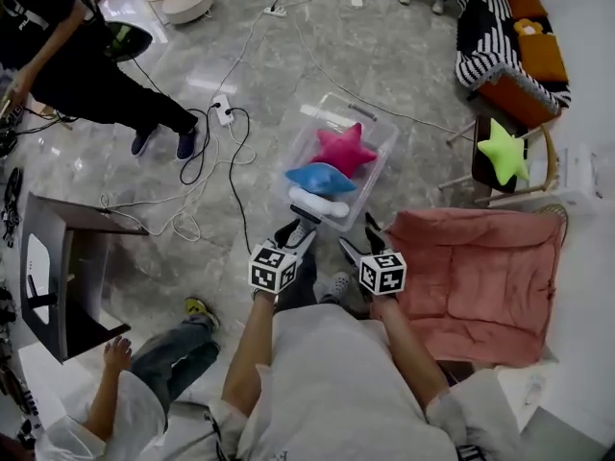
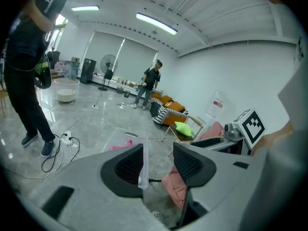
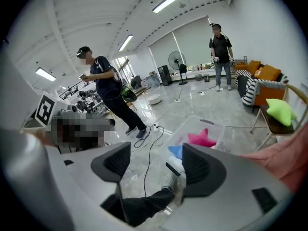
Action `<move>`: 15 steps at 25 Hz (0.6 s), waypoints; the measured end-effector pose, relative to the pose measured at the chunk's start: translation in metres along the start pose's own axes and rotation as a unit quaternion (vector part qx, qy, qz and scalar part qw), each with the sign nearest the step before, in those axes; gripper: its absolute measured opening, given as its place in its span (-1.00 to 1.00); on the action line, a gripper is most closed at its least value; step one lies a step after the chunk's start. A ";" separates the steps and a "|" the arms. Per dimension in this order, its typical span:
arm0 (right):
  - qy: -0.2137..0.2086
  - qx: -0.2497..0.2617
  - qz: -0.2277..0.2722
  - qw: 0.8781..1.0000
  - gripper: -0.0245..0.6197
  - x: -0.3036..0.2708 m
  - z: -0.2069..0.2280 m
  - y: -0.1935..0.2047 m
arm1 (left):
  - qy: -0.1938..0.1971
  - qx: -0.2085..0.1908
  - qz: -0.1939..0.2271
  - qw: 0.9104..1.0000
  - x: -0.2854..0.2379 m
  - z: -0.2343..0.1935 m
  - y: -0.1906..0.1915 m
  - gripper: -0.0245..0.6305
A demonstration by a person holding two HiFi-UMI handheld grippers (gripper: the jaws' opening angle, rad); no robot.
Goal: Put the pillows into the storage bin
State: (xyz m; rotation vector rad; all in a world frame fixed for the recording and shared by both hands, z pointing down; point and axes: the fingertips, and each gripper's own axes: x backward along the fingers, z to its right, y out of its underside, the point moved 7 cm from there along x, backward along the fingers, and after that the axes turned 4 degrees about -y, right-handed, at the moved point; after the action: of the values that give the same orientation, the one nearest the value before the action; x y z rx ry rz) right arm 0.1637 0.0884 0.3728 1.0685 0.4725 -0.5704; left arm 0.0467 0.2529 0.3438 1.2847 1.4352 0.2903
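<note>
While left claw (image 2: 159, 165), right claw (image 3: 155, 166) gape empty | pillows (image 1: 343, 149) lie in bin (image 1: 386, 134) ahead

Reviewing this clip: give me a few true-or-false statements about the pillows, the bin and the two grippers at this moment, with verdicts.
1. The pink star pillow lies inside the storage bin. True.
2. The green star pillow is in the bin too. False: it rests on a chair off to the side.
3. The left gripper holds a pillow. False: its jaws stand apart with nothing gripped.
4. The right gripper has its jaws apart and empty. True.
5. A blue pillow lies next to the pink one in the bin. True.
</note>
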 end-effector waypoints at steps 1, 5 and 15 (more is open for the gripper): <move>-0.002 -0.003 0.005 1.000 0.10 0.008 0.000 0.004 | -0.004 0.002 0.005 1.000 0.004 0.009 0.001 -0.33; -0.008 -0.004 0.012 1.000 0.10 0.029 0.000 0.015 | -0.016 0.005 0.011 1.000 0.018 0.036 0.013 -0.33; -0.029 0.013 0.020 0.999 0.10 0.039 -0.008 0.033 | -0.045 -0.010 0.020 0.999 0.049 0.057 0.022 -0.33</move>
State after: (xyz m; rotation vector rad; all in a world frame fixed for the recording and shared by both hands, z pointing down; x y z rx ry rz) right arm 0.2138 0.1000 0.3677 1.0802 0.3922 -0.5714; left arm 0.1159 0.2745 0.3142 1.2966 1.3292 0.2704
